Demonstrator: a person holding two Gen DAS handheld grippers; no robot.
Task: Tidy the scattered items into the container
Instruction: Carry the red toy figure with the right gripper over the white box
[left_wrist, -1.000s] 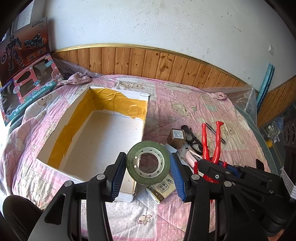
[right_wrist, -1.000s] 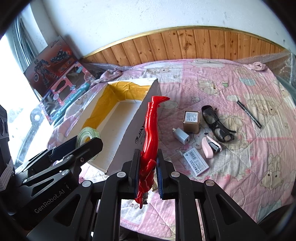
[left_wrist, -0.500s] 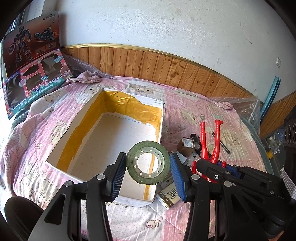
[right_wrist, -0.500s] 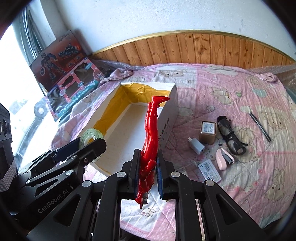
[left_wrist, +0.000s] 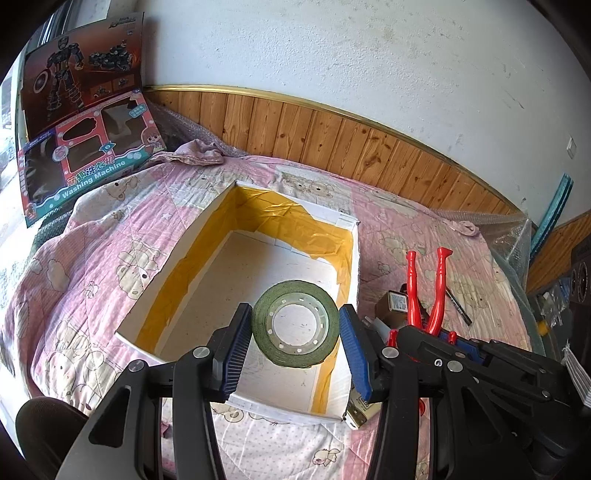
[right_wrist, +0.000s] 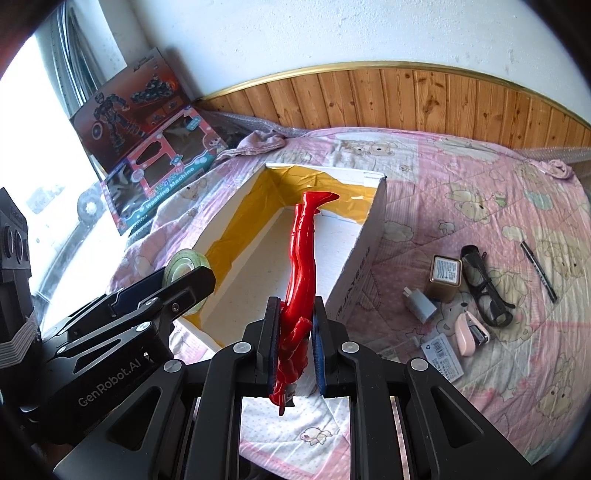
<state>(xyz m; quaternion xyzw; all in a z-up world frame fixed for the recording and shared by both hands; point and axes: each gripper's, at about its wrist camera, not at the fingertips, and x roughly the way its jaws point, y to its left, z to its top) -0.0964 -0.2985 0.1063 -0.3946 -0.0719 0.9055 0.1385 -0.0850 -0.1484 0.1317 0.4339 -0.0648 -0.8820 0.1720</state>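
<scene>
A white cardboard box (left_wrist: 218, 229) lined with yellow tape lies open on the pink quilt. My left gripper (left_wrist: 294, 312) is shut on a green tape roll (left_wrist: 295, 287), held upright above the box's near end. My right gripper (right_wrist: 296, 302) is shut on a red toy figure (right_wrist: 304, 251) whose legs point forward over the box (right_wrist: 354, 266). On the quilt to the right of the box lie a small brown box (right_wrist: 445, 273), black glasses (right_wrist: 487, 291), a pen (right_wrist: 537, 271), a white charger (right_wrist: 421, 304), a pink stapler (right_wrist: 471, 332) and a label card (right_wrist: 443, 354).
Two toy cartons (left_wrist: 81, 147) lean against the wall at the far left. Wood panelling (left_wrist: 332, 136) runs behind the bed. Crumpled cloth (left_wrist: 199, 153) lies at the quilt's back edge, and bubble wrap (left_wrist: 509, 236) at its right side.
Both grippers have moved left over the box with their loads. The tape roll, earlier over the box's right wall, now hangs above its inside; the figure's legs now reach over the opening.
</scene>
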